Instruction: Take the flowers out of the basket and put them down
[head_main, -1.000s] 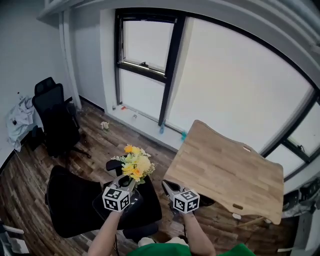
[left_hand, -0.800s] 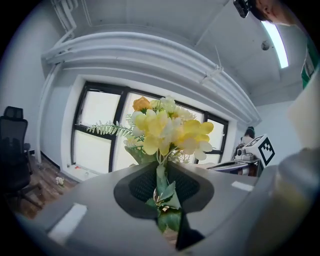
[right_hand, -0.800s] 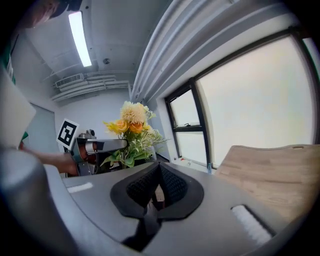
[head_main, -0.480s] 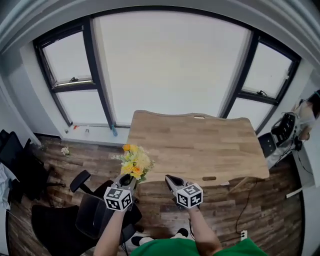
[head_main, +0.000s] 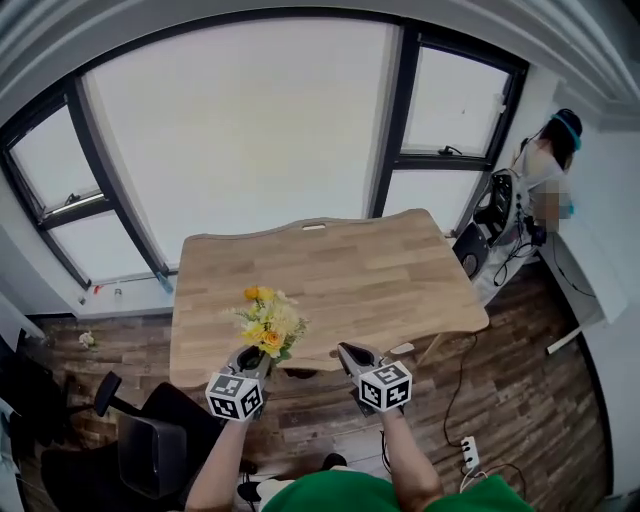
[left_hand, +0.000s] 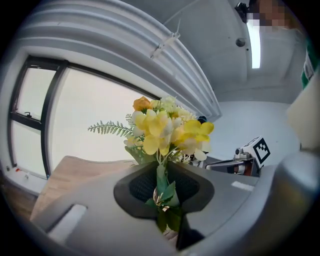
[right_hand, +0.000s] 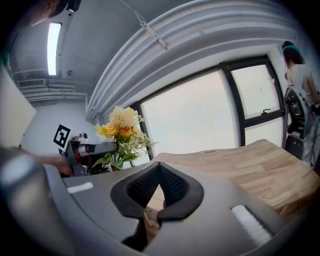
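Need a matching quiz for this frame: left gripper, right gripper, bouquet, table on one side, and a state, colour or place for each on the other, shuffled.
Column 1
1. left gripper
2. right gripper
3. bouquet
4. wooden table

Column 2
A. jaws together, nothing between them
B. light wood, ahead of both grippers, below the windows
C. closed on green stems
D. yellow and orange blooms, standing upright

Pairs: 1-C, 2-A, 3-D, 4-B
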